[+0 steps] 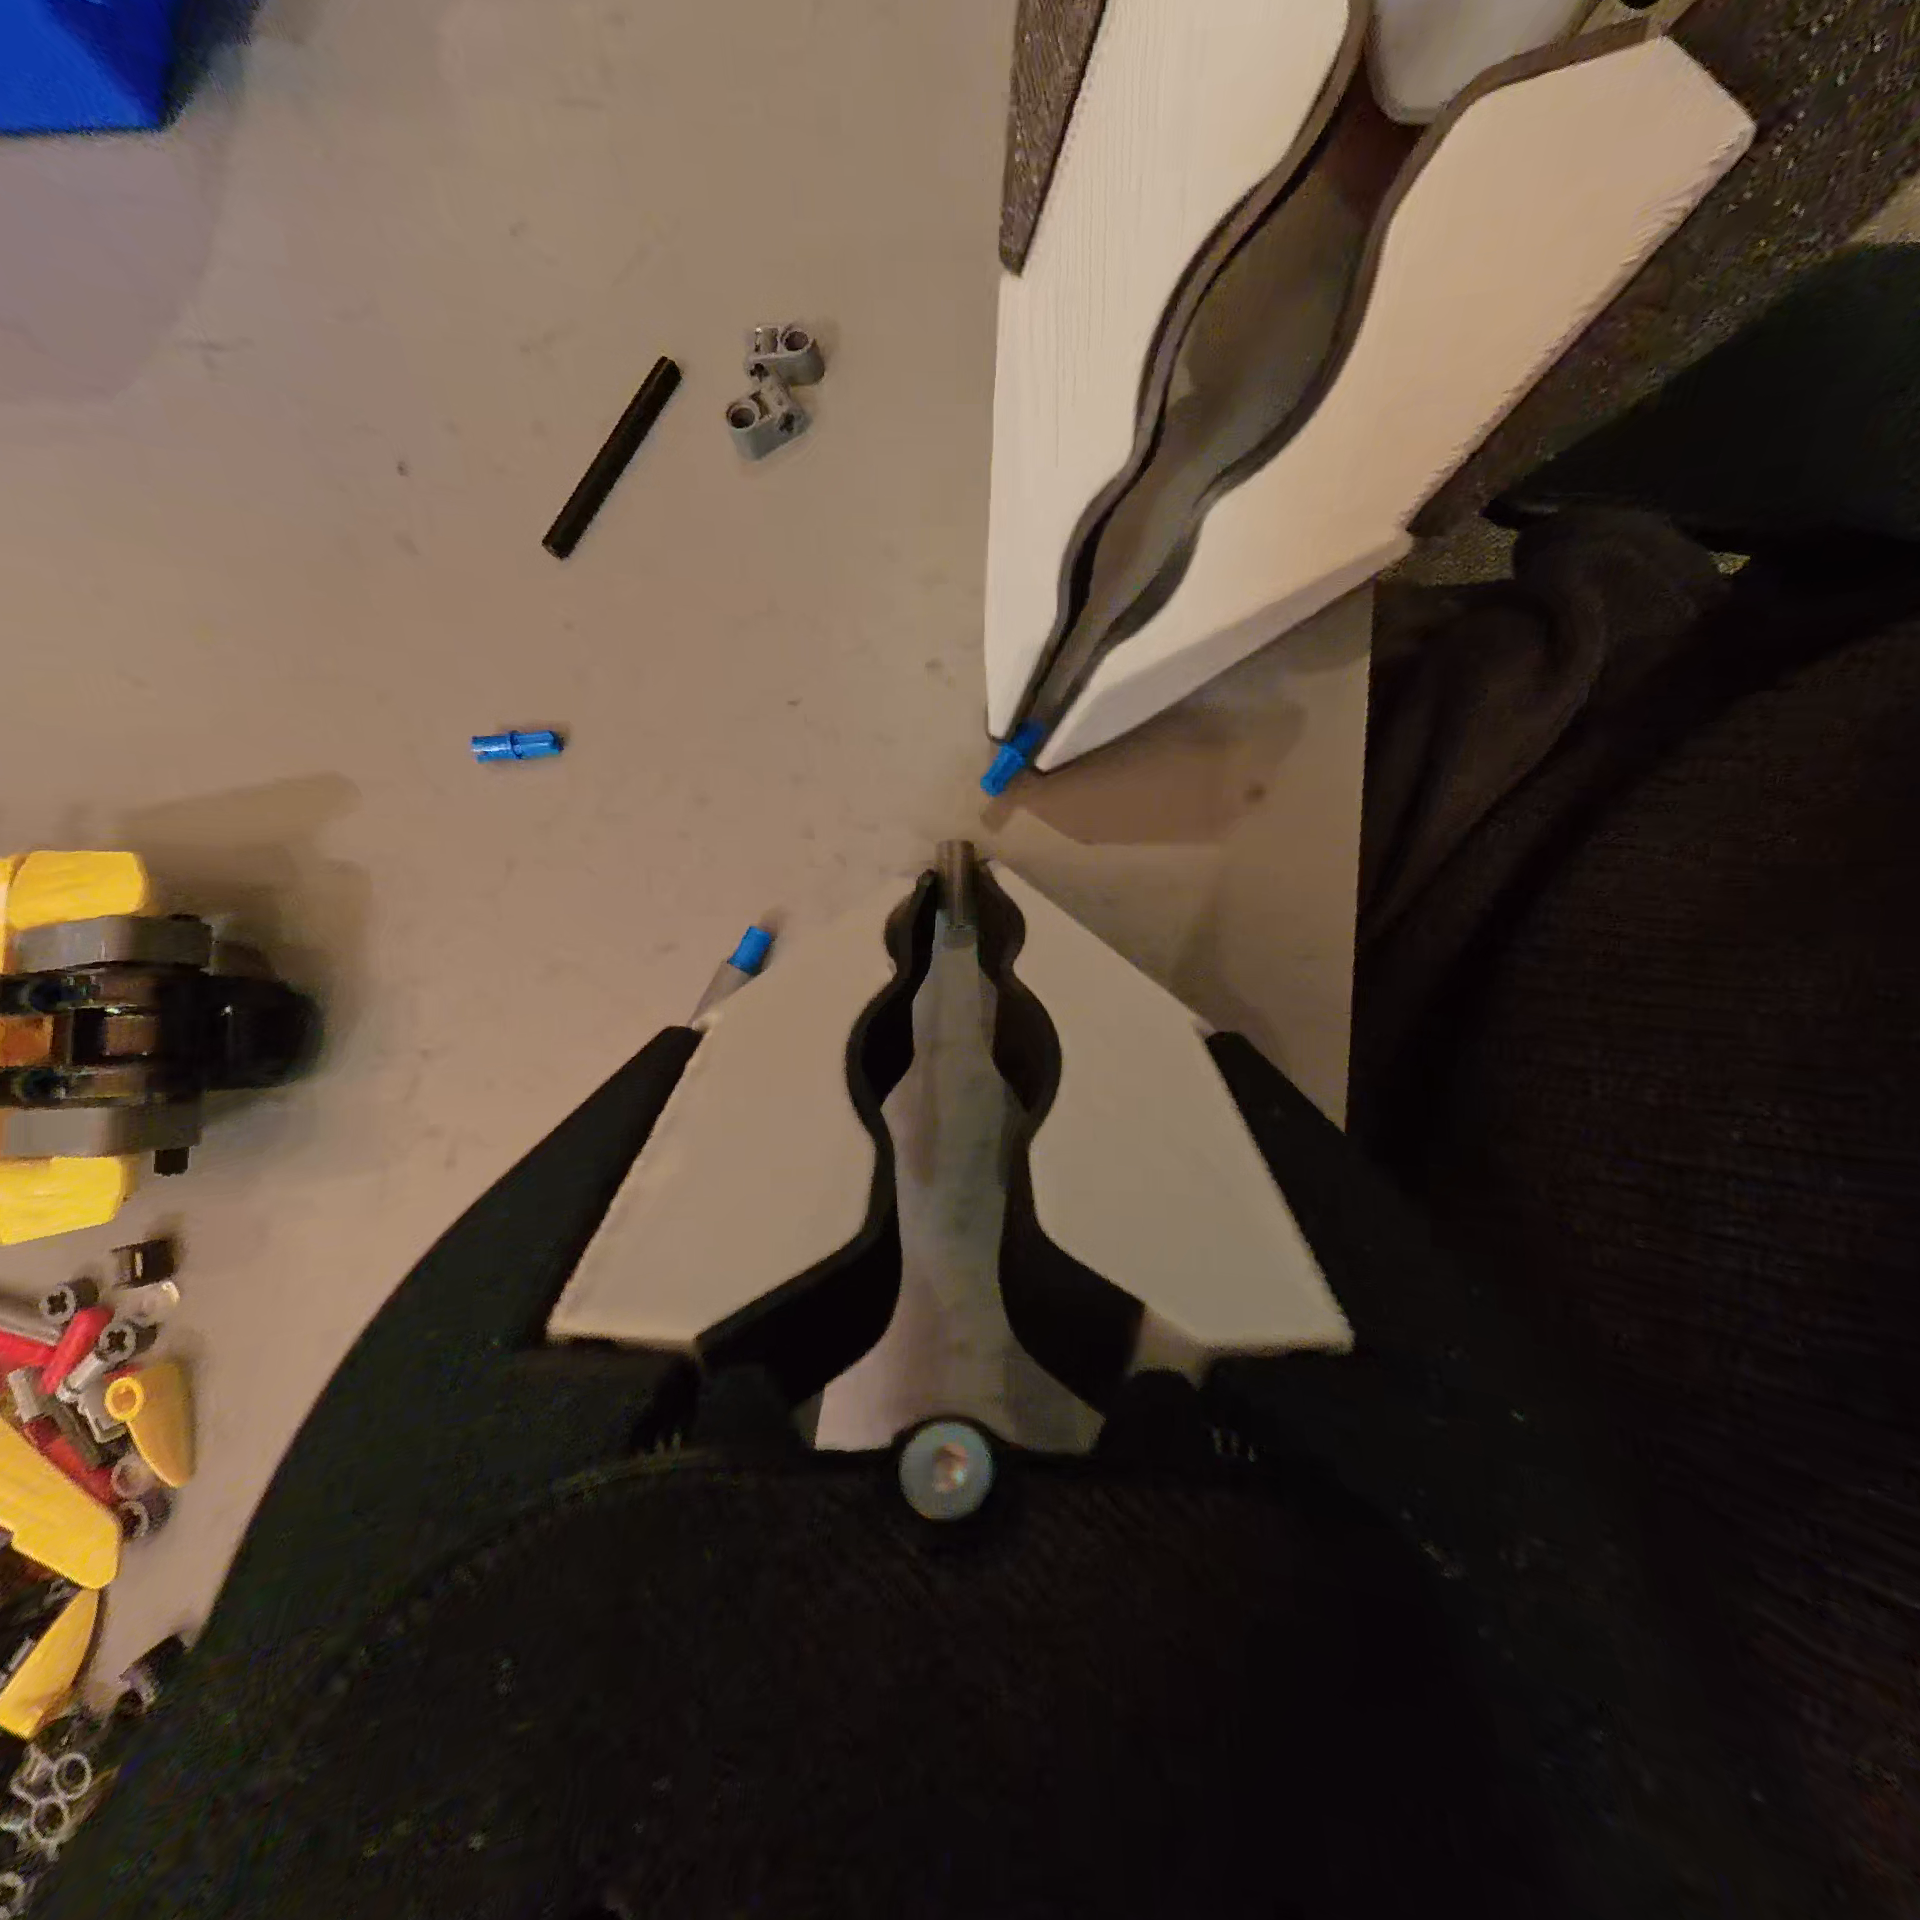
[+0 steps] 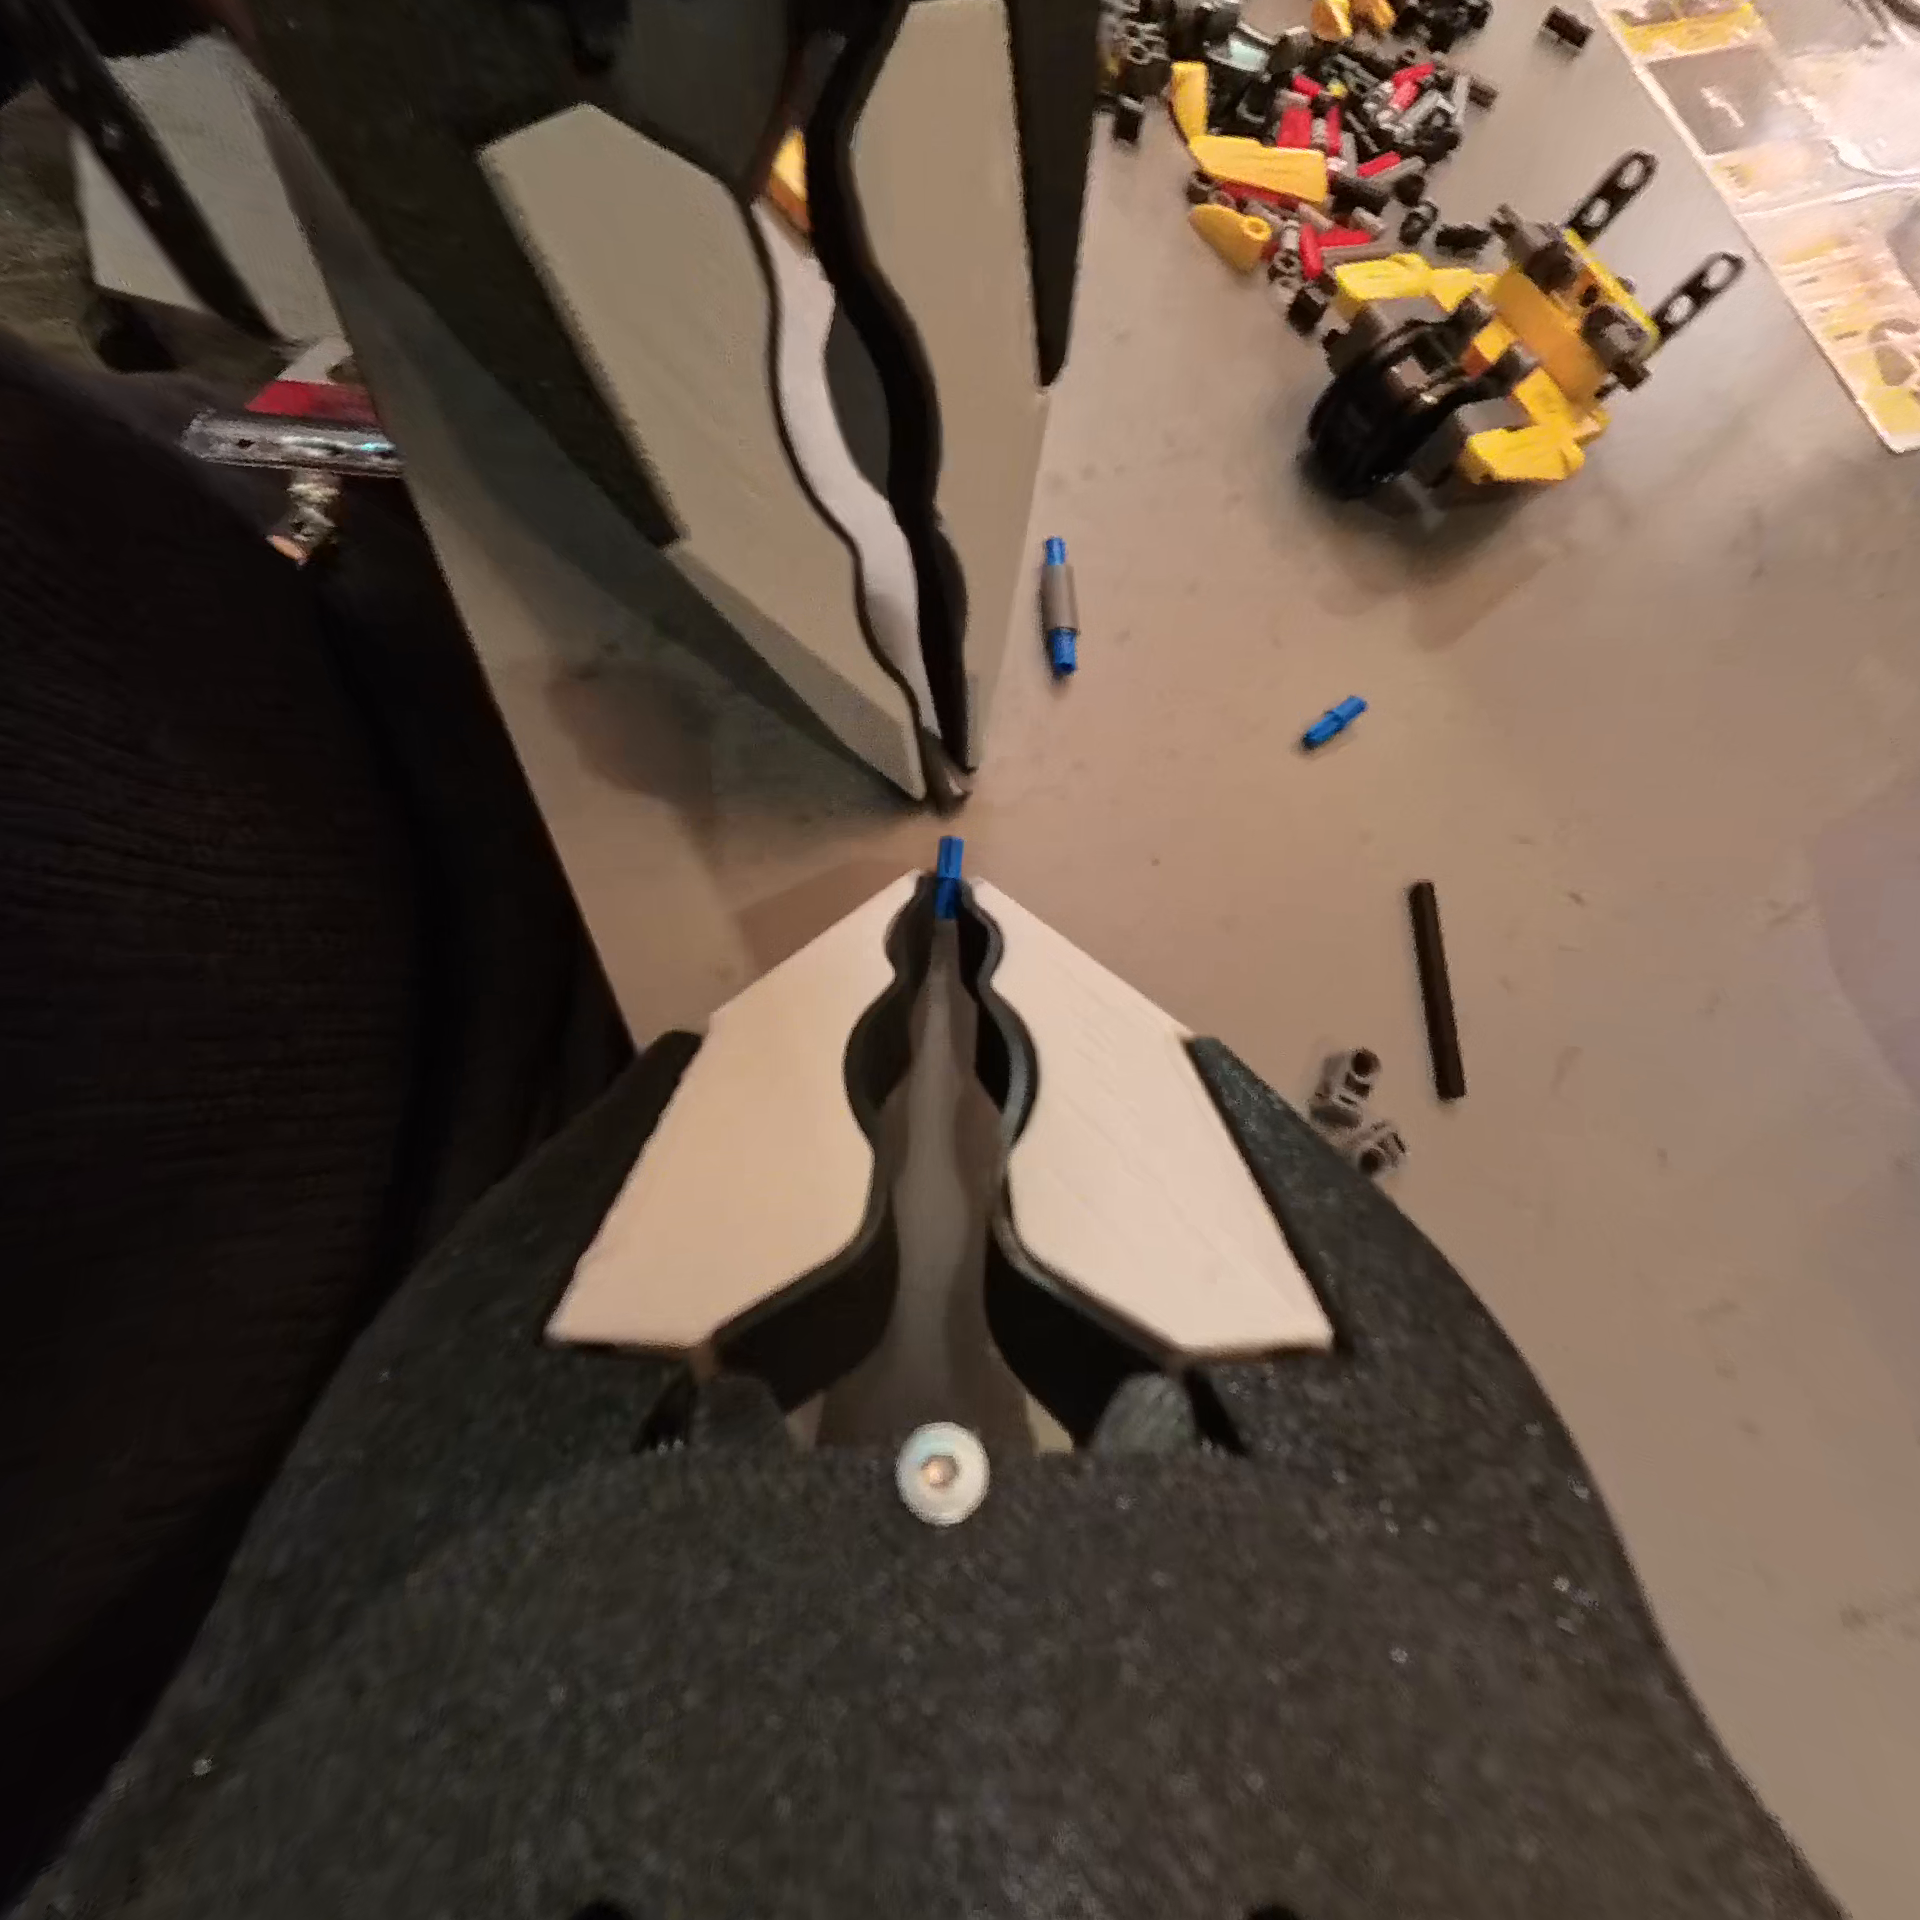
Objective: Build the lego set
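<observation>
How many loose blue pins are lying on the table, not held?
1: the loose blue pin lies alone on the table. Another is clamped in the right gripper; two plug a grey sleeve. The pile may hide more.

Blue pin (image 2: 948,881) and grey sleeve (image 1: 954,883) — tip-pinched, near, apart.

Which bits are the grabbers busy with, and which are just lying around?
In use:
- left gripper, shut on small grey sleeve
- right gripper, shut on small blue pin

Lying about:
- long black axle
- loose blue pin
- grey connector pieces
- yellow and black model
</observation>
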The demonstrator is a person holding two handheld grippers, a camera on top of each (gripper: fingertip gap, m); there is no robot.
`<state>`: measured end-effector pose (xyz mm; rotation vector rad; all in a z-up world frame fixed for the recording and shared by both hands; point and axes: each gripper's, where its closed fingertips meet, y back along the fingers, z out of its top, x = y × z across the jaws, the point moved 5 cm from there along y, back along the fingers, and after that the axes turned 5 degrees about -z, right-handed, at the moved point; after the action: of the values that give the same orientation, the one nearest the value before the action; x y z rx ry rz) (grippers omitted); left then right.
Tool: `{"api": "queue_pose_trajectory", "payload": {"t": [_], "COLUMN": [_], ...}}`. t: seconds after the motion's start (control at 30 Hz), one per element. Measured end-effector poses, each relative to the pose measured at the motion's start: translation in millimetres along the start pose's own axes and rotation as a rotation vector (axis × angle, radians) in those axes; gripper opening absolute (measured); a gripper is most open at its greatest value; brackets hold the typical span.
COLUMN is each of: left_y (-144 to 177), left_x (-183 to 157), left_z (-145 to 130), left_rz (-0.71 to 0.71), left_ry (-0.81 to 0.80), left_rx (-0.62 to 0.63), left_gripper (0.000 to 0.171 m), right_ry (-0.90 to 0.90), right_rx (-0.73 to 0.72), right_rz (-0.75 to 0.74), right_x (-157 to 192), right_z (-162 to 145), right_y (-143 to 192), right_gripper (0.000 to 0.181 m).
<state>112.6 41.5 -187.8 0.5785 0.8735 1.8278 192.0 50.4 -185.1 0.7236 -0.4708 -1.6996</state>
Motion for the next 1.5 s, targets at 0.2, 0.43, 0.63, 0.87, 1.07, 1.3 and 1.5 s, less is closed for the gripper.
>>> {"api": "queue_pose_trajectory", "payload": {"t": [0.2,0.43,0.63,0.87,1.07,1.3,1.5], "left_y": [4.3,11.4,11.1,11.3,13.1,11.9,11.2], "left_x": [-5.8,-7.2,-6.9,-6.2,-9.2,-10.1,-10.1], "left_z": [-8.8,-20.1,-20.2,-19.9,-19.4,-20.0,-20.2], "left_rz": [-0.076,-0.126,-0.136,-0.144,-0.143,-0.112,-0.104], "left_ry": [-0.035,0.003,0.012,0.021,-0.008,-0.034,-0.04], "left_rx": [-0.077,-0.132,-0.131,-0.134,-0.148,-0.139,-0.133], "left_gripper": [0.004,0.004,0.004,0.004,0.004,0.004,0.004], "right_ry": [0.102,0.186,0.247,0.373,0.5,0.504,0.517], "right_rx": [-0.028,-0.032,-0.041,-0.079,-0.105,-0.124,-0.121], "right_rz": [0.036,0.053,0.056,-0.034,-0.091,-0.066,-0.045], "right_x": [9.3,10.5,9.8,13.2,17.8,19.1,20.7], "right_z": [5.9,6.8,4.6,10.4,9.3,8.5,7.9], "right_y": [-3.0,-9.0,-8.5,-10.9,-12.1,-9.9,-9.8], "right_gripper": [0.003,0.003,0.003,0.003,0.003,0.003,0.003]}}
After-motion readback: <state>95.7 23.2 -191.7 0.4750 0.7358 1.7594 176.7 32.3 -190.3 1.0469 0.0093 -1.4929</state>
